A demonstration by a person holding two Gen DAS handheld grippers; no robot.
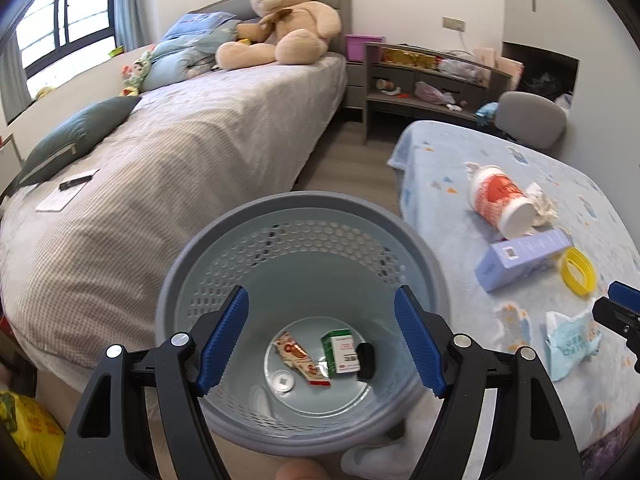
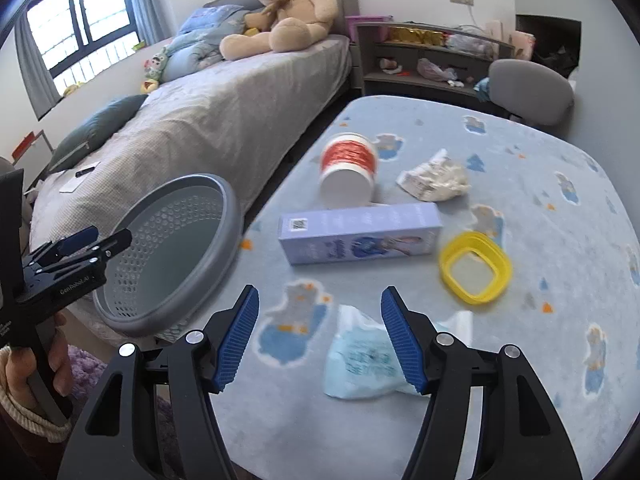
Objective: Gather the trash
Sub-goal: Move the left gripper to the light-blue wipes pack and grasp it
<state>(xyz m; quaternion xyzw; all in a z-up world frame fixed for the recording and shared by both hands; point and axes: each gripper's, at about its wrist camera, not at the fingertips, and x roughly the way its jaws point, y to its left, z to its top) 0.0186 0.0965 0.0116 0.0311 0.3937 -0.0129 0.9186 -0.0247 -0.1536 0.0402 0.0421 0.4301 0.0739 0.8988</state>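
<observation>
A grey-blue perforated trash basket stands on the floor beside the table; it also shows in the right wrist view. Inside lie a green-white small box, a red snack wrapper and a small black item. My left gripper is open and empty over the basket mouth. My right gripper is open just above a light blue crumpled packet on the table. Further off lie a purple box, a red-white cup on its side, crumpled paper and a yellow ring.
The table carries a blue patterned cloth. A bed with a teddy bear stands to the left. A grey chair and a shelf unit stand behind the table. A yellow bag lies on the floor at lower left.
</observation>
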